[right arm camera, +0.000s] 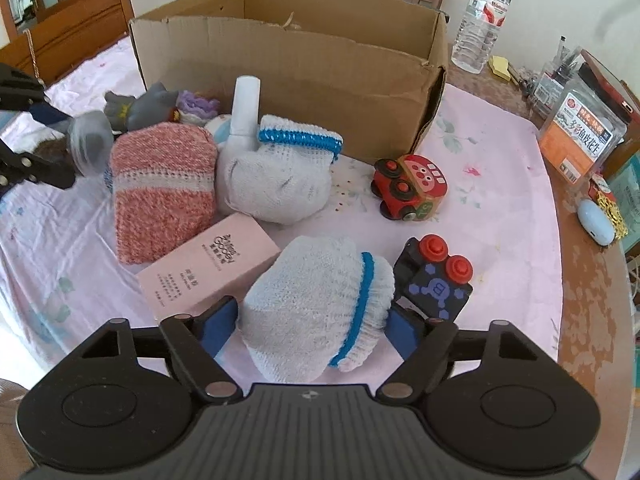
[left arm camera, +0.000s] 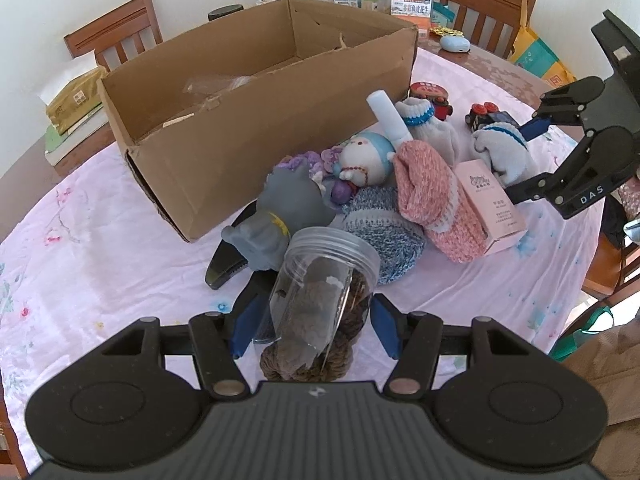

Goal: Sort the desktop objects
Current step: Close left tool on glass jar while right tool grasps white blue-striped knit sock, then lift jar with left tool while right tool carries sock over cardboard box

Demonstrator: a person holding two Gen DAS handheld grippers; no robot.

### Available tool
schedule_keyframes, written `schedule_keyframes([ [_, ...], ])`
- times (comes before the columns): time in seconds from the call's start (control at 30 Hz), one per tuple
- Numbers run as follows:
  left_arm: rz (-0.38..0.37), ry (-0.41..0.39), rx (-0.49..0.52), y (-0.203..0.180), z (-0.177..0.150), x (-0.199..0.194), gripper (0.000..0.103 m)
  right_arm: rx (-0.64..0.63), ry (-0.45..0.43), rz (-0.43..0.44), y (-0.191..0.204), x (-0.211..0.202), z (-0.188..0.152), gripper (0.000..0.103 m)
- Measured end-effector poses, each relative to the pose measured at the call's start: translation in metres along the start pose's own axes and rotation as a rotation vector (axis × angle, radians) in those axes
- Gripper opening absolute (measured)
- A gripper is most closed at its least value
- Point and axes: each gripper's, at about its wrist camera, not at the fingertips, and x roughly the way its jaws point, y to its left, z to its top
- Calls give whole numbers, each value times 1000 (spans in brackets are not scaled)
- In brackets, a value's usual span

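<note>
An open cardboard box (left arm camera: 240, 120) stands on the pink cloth; it also shows in the right wrist view (right arm camera: 304, 68). My left gripper (left arm camera: 314, 322) has its blue pads on both sides of a clear plastic jar (left arm camera: 320, 284) lying over a brown yarn ball (left arm camera: 308, 360). My right gripper (right arm camera: 310, 326) has its pads on both sides of a white sock with blue trim (right arm camera: 316, 308). A pink box (right arm camera: 208, 270), a pink knit sock (right arm camera: 160, 188), a second white sock (right arm camera: 280, 176), a white tube (right arm camera: 245, 108) and a grey toy (left arm camera: 276, 216) lie in front of the box.
A red toy train (right arm camera: 408, 188) and a dark toy block with red knobs (right arm camera: 434, 280) lie to the right. A water bottle (right arm camera: 482, 20), jars and a blue case (right arm camera: 596, 220) stand on the table's far side. Wooden chairs surround the table.
</note>
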Motion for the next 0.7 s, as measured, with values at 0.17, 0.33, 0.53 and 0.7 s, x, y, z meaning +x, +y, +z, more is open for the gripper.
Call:
schedule_keyframes([
  [0.17, 3, -1, -2, 0, 2, -3, 60, 0, -5, 10, -3, -2, 1, 76],
  [0.33, 4, -8, -15, 1, 5, -8, 60, 10, -3, 17, -6, -6, 1, 72],
  [0.53, 8, -20, -23, -1, 10, -14, 60, 11, -17, 31, -10, -19, 4, 72],
  [0.7, 16, -32, -28, -2, 15, -20, 60, -13, -38, 37, -11, -34, 11, 72],
])
